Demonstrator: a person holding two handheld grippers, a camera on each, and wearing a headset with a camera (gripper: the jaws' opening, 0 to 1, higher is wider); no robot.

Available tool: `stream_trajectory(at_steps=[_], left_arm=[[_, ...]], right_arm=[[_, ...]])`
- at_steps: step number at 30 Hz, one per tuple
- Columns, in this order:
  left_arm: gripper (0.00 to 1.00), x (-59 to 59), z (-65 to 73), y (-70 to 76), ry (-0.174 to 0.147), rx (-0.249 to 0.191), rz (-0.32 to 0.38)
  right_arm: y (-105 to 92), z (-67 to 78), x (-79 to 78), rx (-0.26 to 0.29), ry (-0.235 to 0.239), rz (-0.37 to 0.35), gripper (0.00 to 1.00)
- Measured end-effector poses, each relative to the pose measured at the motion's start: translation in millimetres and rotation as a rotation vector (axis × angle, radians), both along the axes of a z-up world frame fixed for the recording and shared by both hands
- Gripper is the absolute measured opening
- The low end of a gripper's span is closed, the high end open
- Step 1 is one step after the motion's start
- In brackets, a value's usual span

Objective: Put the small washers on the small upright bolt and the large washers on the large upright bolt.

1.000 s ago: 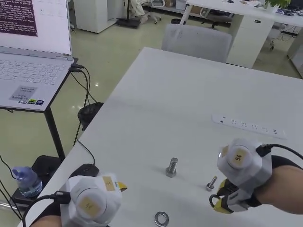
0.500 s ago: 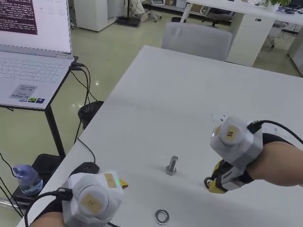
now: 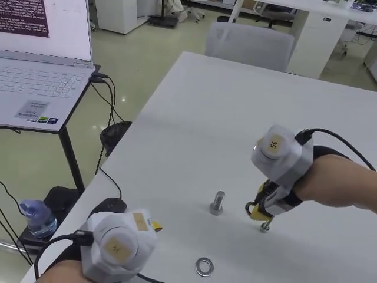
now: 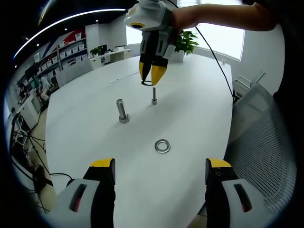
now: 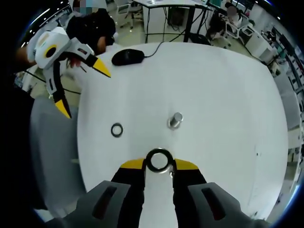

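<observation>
Clamping washer (image 5: 159,150) in R gripper (image 5: 159,165), just above small bolt (image 3: 266,224), right of big bolt (image 3: 217,202). L gripper (image 4: 159,166) jaws wide apart, empty. Spare washer (image 3: 204,266) near edge.

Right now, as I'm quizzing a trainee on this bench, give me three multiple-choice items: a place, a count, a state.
1. Where is the loose washer? A flat on the table; B on a bolt; C in a cup.
2. How many bolts stand upright? A one; B two; C four.
3. The right gripper is: A open; B shut on a second washer; C shut on a bolt.
Key: 1 A, it lies bare on the tabletop. 2 B, the large bolt and the small bolt. 3 B, its fingers pinch that washer.
</observation>
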State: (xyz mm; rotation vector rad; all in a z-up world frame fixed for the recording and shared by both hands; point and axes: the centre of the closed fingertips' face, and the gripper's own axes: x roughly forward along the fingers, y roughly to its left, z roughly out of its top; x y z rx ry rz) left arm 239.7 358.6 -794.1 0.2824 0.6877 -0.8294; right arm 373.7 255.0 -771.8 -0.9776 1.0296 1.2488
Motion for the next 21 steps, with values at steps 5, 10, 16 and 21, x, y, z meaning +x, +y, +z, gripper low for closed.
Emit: stream_trajectory(at_steps=[5, 10, 16, 21], left_arm=[[0.77, -0.5, -0.9, -1.1, 0.003, -0.002, -0.001], [0.77, -0.9, -0.6, -1.2, 0.003, -0.005, 0.003], [0.77, -1.5, -2.5, -0.7, 0.004, -0.005, 0.003], [0.77, -1.4, -3.1, -0.5, 0.005, -0.006, 0.005]], right_arm=[[7.8, -3.4, 6.9, -0.001, 0.001, 0.008, 0.21], [14.6, -4.8, 12.0, 0.0, 0.001, 0.015, 0.21], [22.4, -7.5, 16.9, 0.001, 0.001, 0.019, 0.21], [31.2, -9.5, 23.2, 0.008, -0.001, 0.017, 0.21]])
